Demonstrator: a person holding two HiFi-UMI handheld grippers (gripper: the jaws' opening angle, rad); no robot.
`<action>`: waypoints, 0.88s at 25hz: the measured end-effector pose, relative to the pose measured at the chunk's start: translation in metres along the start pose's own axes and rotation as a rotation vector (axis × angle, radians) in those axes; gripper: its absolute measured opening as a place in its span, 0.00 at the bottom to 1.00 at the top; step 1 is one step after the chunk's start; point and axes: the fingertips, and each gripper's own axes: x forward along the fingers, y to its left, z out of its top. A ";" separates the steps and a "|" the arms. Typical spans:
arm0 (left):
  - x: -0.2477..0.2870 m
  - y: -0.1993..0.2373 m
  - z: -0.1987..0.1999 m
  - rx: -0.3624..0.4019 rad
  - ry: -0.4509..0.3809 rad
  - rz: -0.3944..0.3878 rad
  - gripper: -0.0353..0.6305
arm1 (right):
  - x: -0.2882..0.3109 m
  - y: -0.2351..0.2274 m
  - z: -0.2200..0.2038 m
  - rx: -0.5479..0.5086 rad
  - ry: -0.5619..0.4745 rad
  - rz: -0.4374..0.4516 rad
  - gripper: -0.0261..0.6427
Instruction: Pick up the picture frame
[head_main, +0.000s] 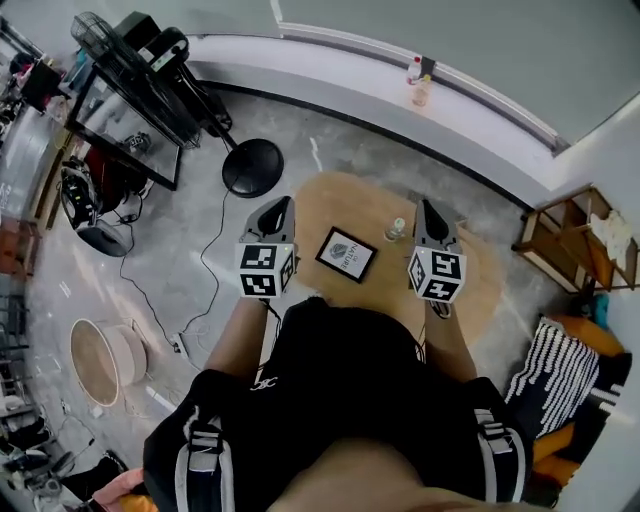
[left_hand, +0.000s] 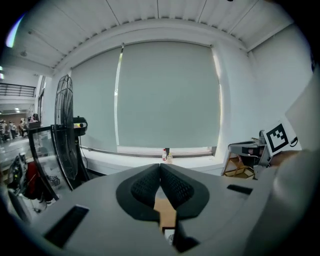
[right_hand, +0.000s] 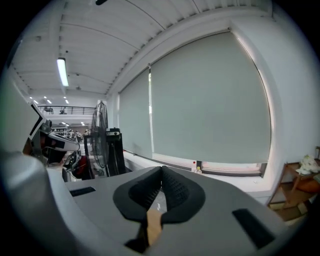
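You wear a black top and black legwear striped white at each side. Your left gripper (head_main: 287, 202) and right gripper (head_main: 428, 205) are grey with black jaws, and each bears a black-and-white marker cube.

Open tabletop (head_main: 340, 200) around picture frame (head_main: 346, 254); small bottle (head_main: 397, 230) beside.

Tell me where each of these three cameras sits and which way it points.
Head view: on the person's head, looking steeply down at the picture frame on the table; arms, torso, left gripper and right gripper show.
Left gripper view: on that gripper, facing the window blind; its shut jaws show.
Right gripper view: on that gripper, same blind ahead; shut jaws show.
Shared: both gripper views see the fan.
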 end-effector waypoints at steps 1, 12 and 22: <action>0.010 0.006 0.001 0.004 0.004 -0.021 0.09 | 0.004 -0.004 -0.003 0.000 0.009 -0.030 0.06; 0.093 0.026 -0.032 0.074 0.118 -0.287 0.09 | -0.005 -0.014 -0.062 0.065 0.132 -0.309 0.06; 0.115 0.004 -0.084 0.074 0.203 -0.420 0.09 | -0.019 0.003 -0.130 0.124 0.259 -0.356 0.06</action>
